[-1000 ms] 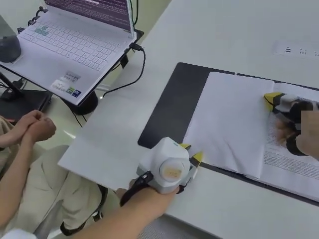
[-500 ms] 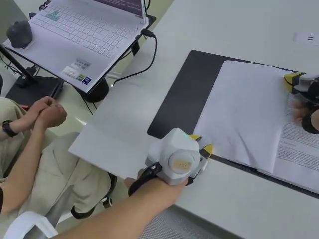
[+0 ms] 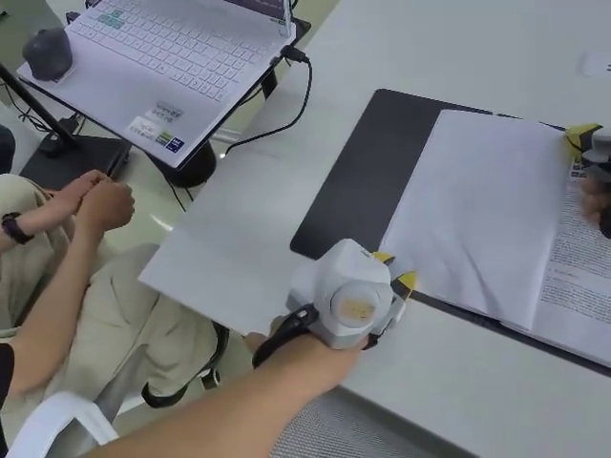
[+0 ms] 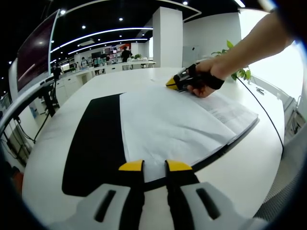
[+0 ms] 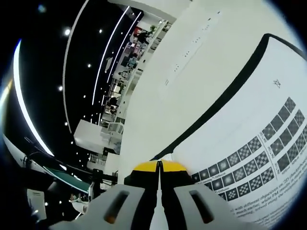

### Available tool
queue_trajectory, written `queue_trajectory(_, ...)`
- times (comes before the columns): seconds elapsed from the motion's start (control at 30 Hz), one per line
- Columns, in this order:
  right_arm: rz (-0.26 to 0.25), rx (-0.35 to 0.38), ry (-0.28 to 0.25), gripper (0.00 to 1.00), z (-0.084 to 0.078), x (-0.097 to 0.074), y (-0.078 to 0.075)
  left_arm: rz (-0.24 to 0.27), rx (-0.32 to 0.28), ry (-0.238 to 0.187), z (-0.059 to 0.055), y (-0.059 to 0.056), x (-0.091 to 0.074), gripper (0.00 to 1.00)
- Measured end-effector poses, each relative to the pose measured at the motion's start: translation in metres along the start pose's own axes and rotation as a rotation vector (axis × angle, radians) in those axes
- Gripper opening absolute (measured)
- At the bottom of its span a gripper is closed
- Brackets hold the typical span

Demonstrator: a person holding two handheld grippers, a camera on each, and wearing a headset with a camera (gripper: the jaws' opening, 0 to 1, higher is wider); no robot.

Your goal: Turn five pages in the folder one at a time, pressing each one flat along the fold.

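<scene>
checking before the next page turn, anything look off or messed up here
Nothing serious: the turned page looks faintly rippled rather than flat, on the folder. No tears or spills visible.

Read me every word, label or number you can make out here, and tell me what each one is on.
Nothing reads clearly enough to quote.
Laptop stickers: too small to read.
Printed page in the folder: lines of text, blurred.
Pattern grid on that page, right gripper view: caption lines below it too small to read.
White label beyond the folder: blurred.
</scene>
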State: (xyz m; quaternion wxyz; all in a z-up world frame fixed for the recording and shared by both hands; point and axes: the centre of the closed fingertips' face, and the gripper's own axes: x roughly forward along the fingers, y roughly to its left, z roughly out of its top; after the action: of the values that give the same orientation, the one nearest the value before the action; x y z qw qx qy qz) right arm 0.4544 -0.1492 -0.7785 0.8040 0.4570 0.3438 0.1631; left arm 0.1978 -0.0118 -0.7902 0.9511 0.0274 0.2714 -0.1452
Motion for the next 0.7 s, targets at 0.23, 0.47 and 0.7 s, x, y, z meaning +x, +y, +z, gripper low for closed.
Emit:
queue_trajectory(0.23,0.007,-0.096,0.06,0.0,-0.01,-0.009,-0.001,0.001,-0.002,-0.001,0.001,-0.001,0.0,0.15)
queue_trajectory(0.47,0.009,-0.118,0.094,0.0,-0.019,-0.019,-0.003,0.002,-0.004,-0.003,0.001,-0.001,-0.001,0.15)
queue_trajectory(0.7,0.01,-0.125,0.12,0.0,-0.032,-0.032,-0.003,0.002,-0.01,-0.004,0.001,-0.001,-0.001,0.15)
